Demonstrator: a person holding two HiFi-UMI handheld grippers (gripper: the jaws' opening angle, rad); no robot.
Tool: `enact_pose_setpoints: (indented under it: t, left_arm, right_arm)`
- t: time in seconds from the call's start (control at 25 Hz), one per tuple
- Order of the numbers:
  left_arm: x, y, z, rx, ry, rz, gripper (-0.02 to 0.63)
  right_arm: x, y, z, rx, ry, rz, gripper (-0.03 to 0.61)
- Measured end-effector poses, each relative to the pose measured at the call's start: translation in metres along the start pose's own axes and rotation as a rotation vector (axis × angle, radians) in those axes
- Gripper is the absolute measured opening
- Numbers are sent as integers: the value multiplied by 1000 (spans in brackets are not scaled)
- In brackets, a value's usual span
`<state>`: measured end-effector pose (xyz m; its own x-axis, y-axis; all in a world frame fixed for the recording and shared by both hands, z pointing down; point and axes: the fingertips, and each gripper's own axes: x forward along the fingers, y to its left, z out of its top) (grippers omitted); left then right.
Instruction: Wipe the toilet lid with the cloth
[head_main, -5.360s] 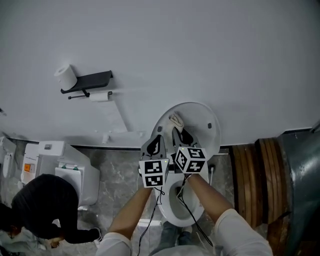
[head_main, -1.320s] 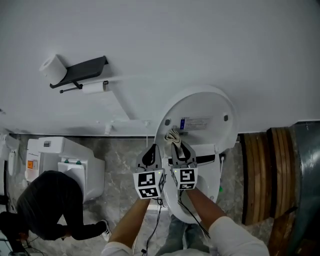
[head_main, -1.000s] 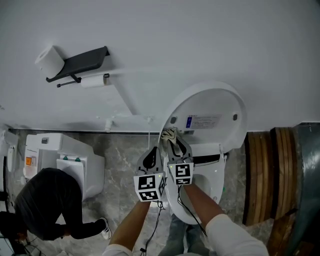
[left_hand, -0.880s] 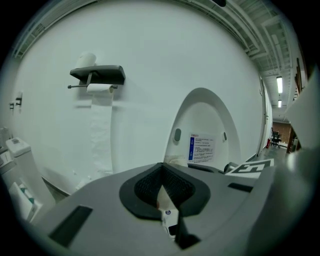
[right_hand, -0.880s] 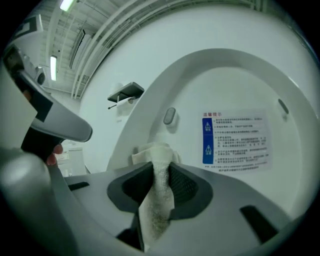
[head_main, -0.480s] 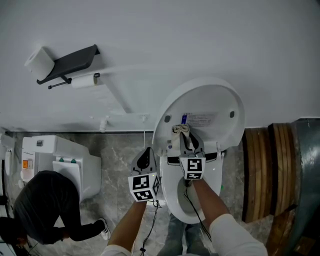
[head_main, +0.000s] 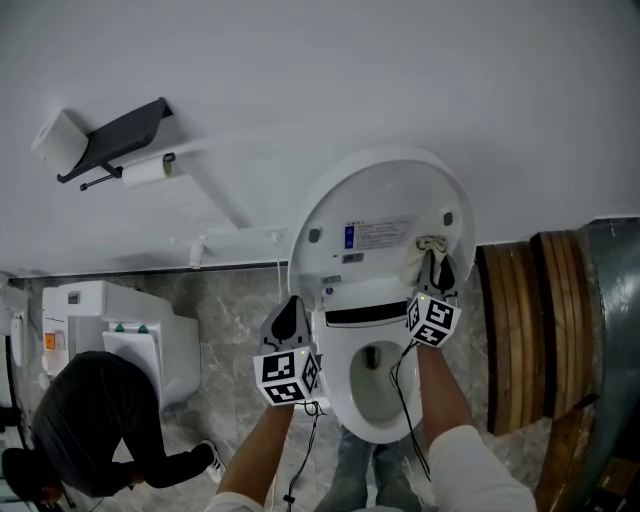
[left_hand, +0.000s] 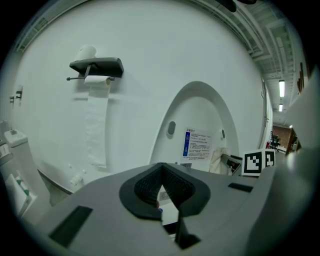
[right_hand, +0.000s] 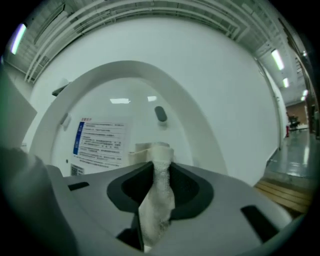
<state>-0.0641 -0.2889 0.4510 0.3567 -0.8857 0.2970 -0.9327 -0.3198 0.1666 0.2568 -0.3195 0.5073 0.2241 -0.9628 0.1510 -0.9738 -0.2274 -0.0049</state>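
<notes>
Pinching the cloth (right_hand: 156, 200) between its two fingers (right_hand: 192, 192), the right gripper (head_main: 437, 272) has its jaws closed on the fabric. A strip of cloth runs down through the gap and a bunched end sticks out past the fingertips. That bunched end sits against the inner face of the raised toilet lid (head_main: 385, 195), low on its right side. It seems to touch the lid just ahead of the fingertips. The printed label (right_hand: 100, 142) on the lid lies to the left of these fingers, and a small dark bumper (right_hand: 160, 113) sits above them.

The left gripper (head_main: 290, 306) has its fingers (left_hand: 145, 190) pressed together with nothing between them. It is off the lid's lower left edge, beside the bowl (head_main: 375, 400). In the left gripper view the lid rises beyond and to the right of its fingertips, with the cloth and the right gripper's marker cube further right. The toilet-paper holder (left_hand: 97, 65) hangs on the wall up and to the left of the fingers, a roll (left_hand: 87, 50) resting on top.
</notes>
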Motion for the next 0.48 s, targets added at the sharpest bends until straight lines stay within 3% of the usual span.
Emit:
enact_pose_setpoints:
  t: [0.48]
  left_arm:
    - [-6, 1, 2, 18, -3, -14, 11]
  right_arm:
    - [-3, -32, 2, -11, 2, -81, 100]
